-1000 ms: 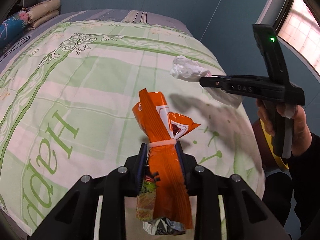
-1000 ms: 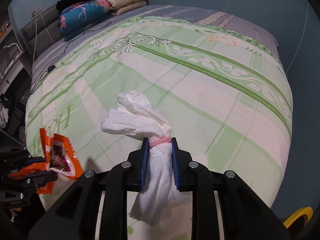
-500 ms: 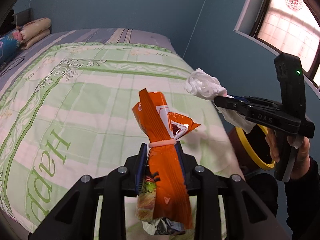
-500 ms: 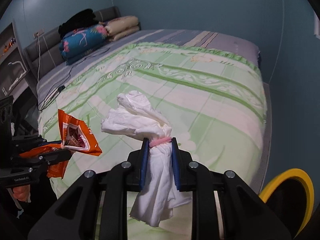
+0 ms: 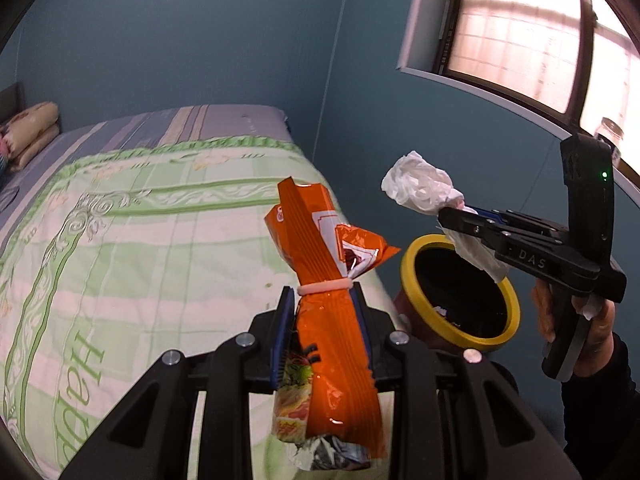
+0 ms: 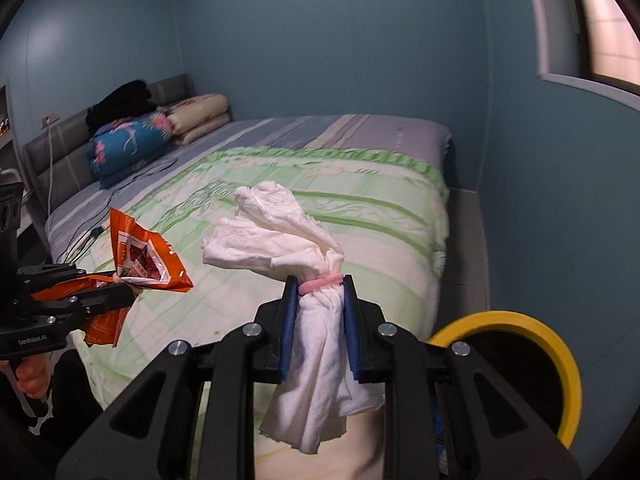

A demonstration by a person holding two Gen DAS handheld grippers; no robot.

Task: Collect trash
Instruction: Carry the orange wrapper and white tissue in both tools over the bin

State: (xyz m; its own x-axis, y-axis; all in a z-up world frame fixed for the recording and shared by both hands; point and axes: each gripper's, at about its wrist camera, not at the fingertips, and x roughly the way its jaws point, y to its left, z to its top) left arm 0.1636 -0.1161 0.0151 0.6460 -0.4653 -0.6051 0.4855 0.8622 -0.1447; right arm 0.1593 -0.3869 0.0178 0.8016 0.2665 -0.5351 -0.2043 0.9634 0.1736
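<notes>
My left gripper (image 5: 322, 296) is shut on an orange snack wrapper (image 5: 320, 248) that sticks up between its blue pads, over the bed's right edge. In the right wrist view that wrapper (image 6: 144, 256) shows at the left, with the left gripper (image 6: 124, 292) clamped on it. My right gripper (image 6: 320, 284) is shut on a crumpled white tissue (image 6: 276, 228). From the left wrist view the tissue (image 5: 420, 186) and right gripper (image 5: 452, 216) hang just above a bin with a yellow rim (image 5: 408, 268). The same yellow-rimmed bin (image 6: 560, 344) sits low at the right.
A bed with a green and white quilt (image 6: 360, 216) fills the middle. Folded bedding and pillows (image 6: 132, 140) lie by the grey headboard. A blue wall and a window (image 5: 520, 32) stand to the right. A person's hand (image 5: 592, 324) grips the right handle.
Both grippers have risen and swung right, away from the quilt toward the bed's side. The yellow-rimmed bin has come into view under the tissue. Both grips are unchanged.
</notes>
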